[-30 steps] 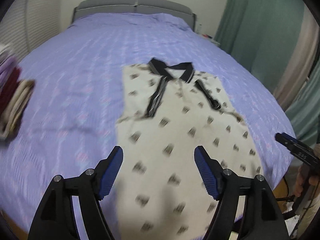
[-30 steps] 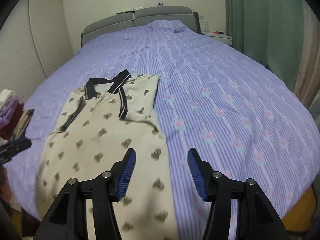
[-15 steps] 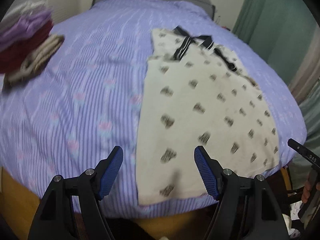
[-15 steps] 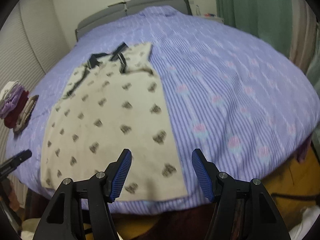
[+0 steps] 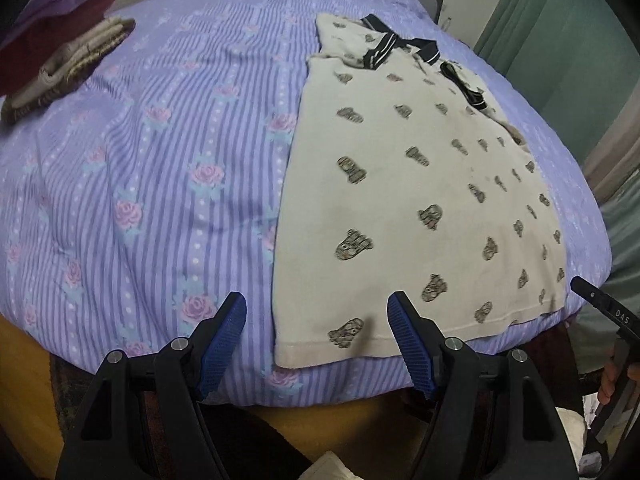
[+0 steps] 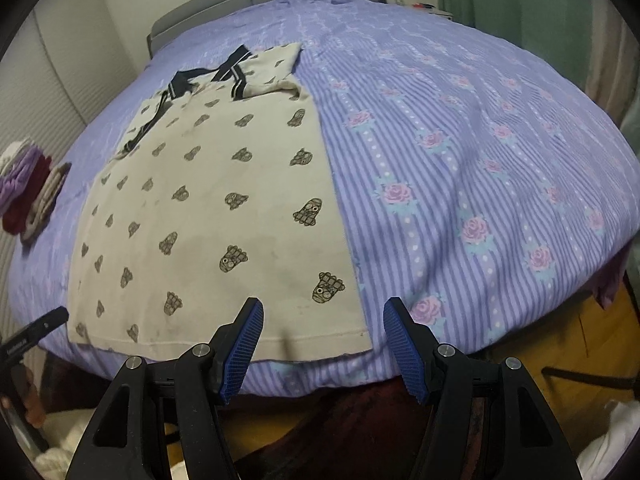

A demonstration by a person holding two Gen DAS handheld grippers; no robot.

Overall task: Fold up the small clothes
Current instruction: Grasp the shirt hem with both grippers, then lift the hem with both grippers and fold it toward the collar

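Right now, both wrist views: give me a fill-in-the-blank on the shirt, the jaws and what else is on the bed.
1. The cream shirt lies spread on the ____ striped bedspread.
2. The left gripper and right gripper both hold their jaws ____, gripping nothing.
3. The shirt's collar is trimmed in ____.
4. The folded clothes pile lies to the shirt's ____ in the left wrist view.

Missing words: purple; open; black; left

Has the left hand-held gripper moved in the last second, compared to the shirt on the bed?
Yes. The left hand-held gripper has drawn back toward the foot of the bed: it was over the shirt body, and now sits open at the hem's near corner.
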